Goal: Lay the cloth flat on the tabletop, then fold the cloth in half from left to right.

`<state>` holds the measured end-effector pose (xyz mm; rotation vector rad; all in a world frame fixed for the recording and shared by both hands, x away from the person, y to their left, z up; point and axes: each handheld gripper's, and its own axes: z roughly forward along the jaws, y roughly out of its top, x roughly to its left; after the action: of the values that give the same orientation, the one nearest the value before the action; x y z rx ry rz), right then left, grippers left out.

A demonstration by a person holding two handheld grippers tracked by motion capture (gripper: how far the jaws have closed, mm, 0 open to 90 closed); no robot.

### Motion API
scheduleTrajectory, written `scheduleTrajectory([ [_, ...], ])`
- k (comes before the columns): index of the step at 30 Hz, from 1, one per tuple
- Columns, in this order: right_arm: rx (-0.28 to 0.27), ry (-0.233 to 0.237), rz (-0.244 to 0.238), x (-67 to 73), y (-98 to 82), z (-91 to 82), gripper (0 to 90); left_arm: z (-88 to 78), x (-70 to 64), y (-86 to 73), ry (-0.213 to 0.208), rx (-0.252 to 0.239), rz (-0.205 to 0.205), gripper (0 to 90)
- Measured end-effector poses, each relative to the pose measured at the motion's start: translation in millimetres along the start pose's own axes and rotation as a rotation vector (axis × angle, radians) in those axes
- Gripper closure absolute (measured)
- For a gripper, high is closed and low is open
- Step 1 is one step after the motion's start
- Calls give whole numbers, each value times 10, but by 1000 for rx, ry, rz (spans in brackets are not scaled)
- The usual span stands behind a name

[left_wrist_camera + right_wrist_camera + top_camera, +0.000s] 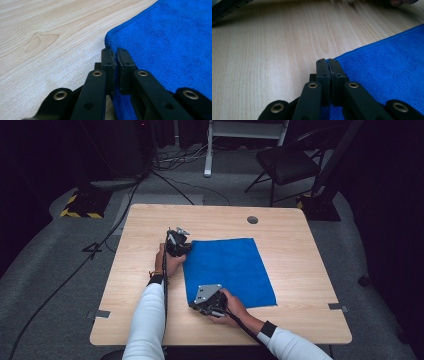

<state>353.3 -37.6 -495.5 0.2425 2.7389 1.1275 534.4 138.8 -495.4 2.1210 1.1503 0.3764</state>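
A blue cloth (230, 270) lies flat on the wooden table (300, 235). My left gripper (181, 249) is at the cloth's far left corner. In the left gripper view its jaws (115, 51) are shut on the edge of the cloth (170, 42) at that corner. My right gripper (196, 304), with a grey plate on top, is at the near left corner. In the right gripper view its jaws (328, 61) are pressed together on the hem of the cloth (387, 65). Both grippers rest low on the tabletop.
A round cable hole (252, 220) sits near the table's far edge. Grey tape tabs (101, 313) (338, 306) mark the table's left and right sides. On the floor beyond stand a black chair (287, 162) and loose cables (170, 185).
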Motion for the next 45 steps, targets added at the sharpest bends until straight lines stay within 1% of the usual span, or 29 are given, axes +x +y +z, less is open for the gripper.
scheduleTrajectory([
  [3,4,-4,-6,-1,17,13,881,-1,-6,8,2,7,10,855],
  [7,5,2,-11,-15,22,18,881,-6,7,14,3,12,14,857],
  [11,-16,-12,-8,-29,62,-21,882,-27,23,34,26,21,17,858],
  [14,-31,-16,-9,-29,100,-49,882,-57,32,41,32,17,19,860],
  [18,-31,-18,-18,-18,114,-52,882,-102,39,51,44,9,16,859],
  [19,-35,-20,-17,-23,121,-55,882,-115,47,59,43,6,21,859],
  [25,-52,-32,-8,-63,152,-101,882,-168,57,104,53,-3,17,858],
  [26,-54,-35,-7,-64,154,-109,881,-174,54,109,54,-2,22,858],
  [29,-62,-44,-8,-69,158,-156,881,-183,40,119,64,-6,20,856],
  [31,-69,-52,-5,-74,156,-190,881,-196,35,126,60,-15,11,856],
  [32,-71,-56,-5,-76,156,-203,881,-199,30,136,65,-16,18,856],
  [35,-85,-69,-5,-89,162,-271,881,-214,13,166,68,-21,19,854],
  [37,-92,-78,3,-104,162,-317,881,-229,-4,196,79,-33,19,852],
  [41,-109,-90,24,-149,146,-416,881,-258,-55,256,73,-51,32,853],
  [43,-117,-97,30,-173,138,-466,881,-275,-77,291,77,-62,35,853],
  [45,-121,-104,38,-195,124,-517,881,-287,-98,326,67,-71,31,852],
])
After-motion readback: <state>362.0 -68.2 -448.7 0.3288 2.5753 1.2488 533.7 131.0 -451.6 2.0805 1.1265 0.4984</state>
